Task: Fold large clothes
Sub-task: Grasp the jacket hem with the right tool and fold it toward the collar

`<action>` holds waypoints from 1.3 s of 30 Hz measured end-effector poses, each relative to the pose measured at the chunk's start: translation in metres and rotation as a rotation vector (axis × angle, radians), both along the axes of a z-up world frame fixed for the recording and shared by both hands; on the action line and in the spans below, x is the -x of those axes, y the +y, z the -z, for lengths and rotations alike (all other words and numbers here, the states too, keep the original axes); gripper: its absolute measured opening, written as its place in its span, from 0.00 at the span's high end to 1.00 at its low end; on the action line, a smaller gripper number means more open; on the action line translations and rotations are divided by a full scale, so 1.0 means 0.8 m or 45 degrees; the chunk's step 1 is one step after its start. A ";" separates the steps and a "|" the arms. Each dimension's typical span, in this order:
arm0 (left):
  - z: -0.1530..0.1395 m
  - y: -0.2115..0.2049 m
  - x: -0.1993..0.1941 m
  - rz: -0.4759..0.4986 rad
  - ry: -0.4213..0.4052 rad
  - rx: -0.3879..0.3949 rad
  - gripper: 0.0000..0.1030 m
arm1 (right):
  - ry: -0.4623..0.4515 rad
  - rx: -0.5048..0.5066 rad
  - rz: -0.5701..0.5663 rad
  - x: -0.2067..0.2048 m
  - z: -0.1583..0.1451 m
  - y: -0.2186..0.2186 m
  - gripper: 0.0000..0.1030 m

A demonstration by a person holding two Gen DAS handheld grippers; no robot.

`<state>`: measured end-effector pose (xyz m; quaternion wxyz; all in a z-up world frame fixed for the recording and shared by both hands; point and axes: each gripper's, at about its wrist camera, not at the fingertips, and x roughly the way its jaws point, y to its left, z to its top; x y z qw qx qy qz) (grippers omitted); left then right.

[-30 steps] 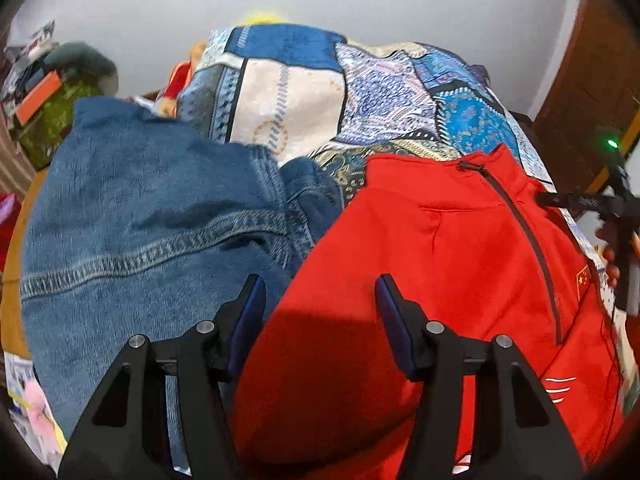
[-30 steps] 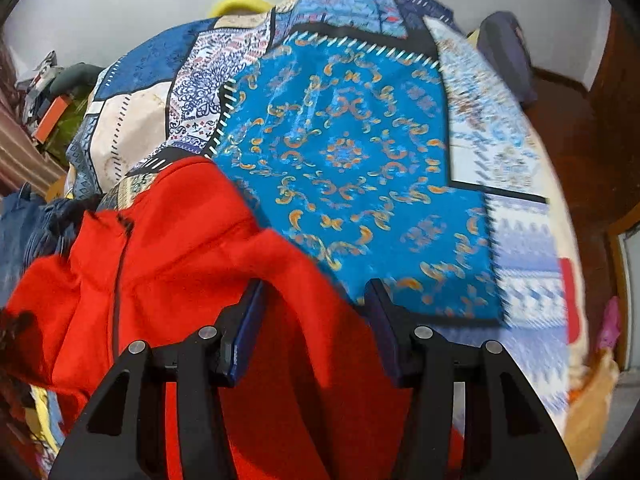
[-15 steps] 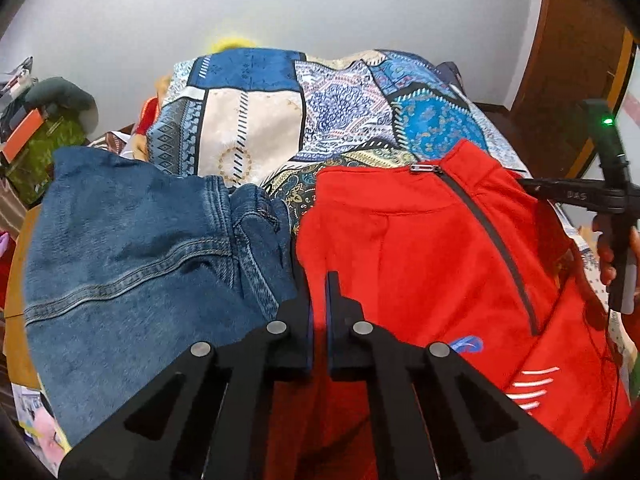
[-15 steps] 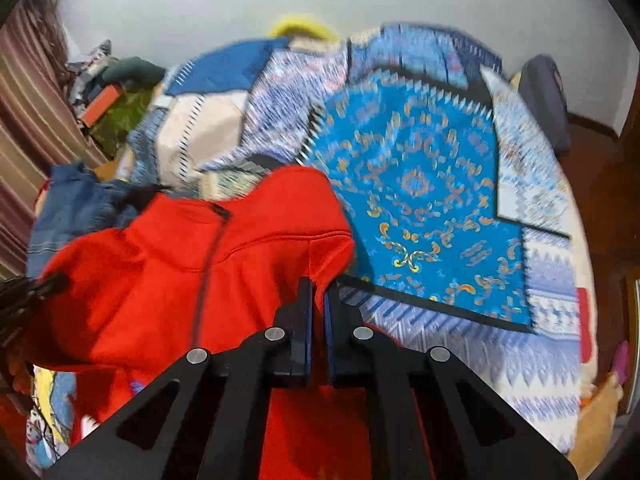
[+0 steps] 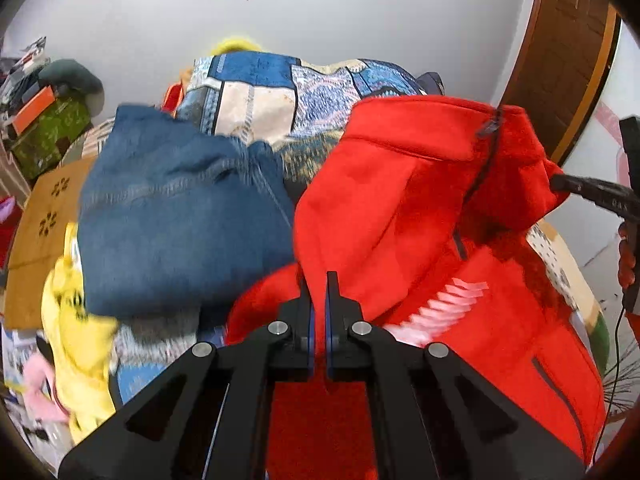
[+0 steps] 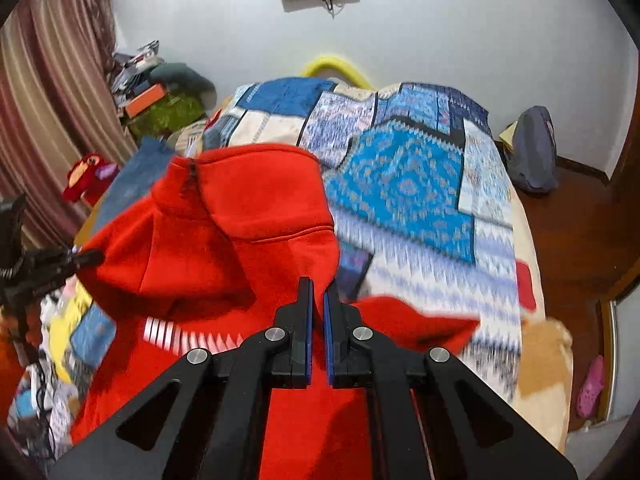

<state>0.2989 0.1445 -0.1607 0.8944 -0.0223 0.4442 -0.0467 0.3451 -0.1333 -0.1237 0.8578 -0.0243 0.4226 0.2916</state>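
Observation:
A red zip fleece jacket (image 5: 400, 200) hangs lifted above the patchwork bed (image 5: 256, 92), collar up. My left gripper (image 5: 318, 280) is shut on the jacket's fabric near its left edge. My right gripper (image 6: 316, 286) is shut on the jacket (image 6: 240, 220) near its right edge. The other gripper shows at the right edge of the left wrist view (image 5: 592, 192), and at the left edge of the right wrist view (image 6: 48, 268). The jacket's lower part with white stripes (image 5: 448, 300) sags between them.
Folded blue jeans (image 5: 180, 220) lie left of the jacket on the bed. A yellow garment (image 5: 80, 320) lies at the bed's near left. Green box and clutter (image 5: 44, 132) stand far left. A grey backpack (image 6: 532, 156) sits on the wooden floor at right.
Both grippers closed on the red jacket and then raised it off the bed; the jacket now hangs bunched, and both views have tilted upward toward the wall.

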 end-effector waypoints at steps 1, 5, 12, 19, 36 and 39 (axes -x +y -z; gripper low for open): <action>0.003 -0.001 0.008 0.000 0.003 -0.002 0.98 | 0.008 0.006 0.004 0.008 0.005 -0.004 0.96; 0.028 -0.010 0.048 -0.010 0.037 -0.006 0.98 | 0.073 0.039 0.051 0.041 0.040 -0.026 0.96; 0.098 -0.017 0.082 -0.070 0.150 -0.066 0.98 | 0.173 0.123 0.060 0.096 0.093 -0.048 0.96; 0.109 -0.024 0.102 -0.085 0.193 -0.121 0.95 | 0.241 0.241 0.071 0.118 0.097 -0.057 0.95; 0.020 -0.047 0.054 -0.029 0.026 0.024 0.66 | 0.101 0.030 0.007 0.083 0.037 0.012 0.60; 0.050 -0.074 0.040 0.033 0.095 0.060 0.58 | 0.205 0.055 -0.036 0.081 0.069 0.033 0.60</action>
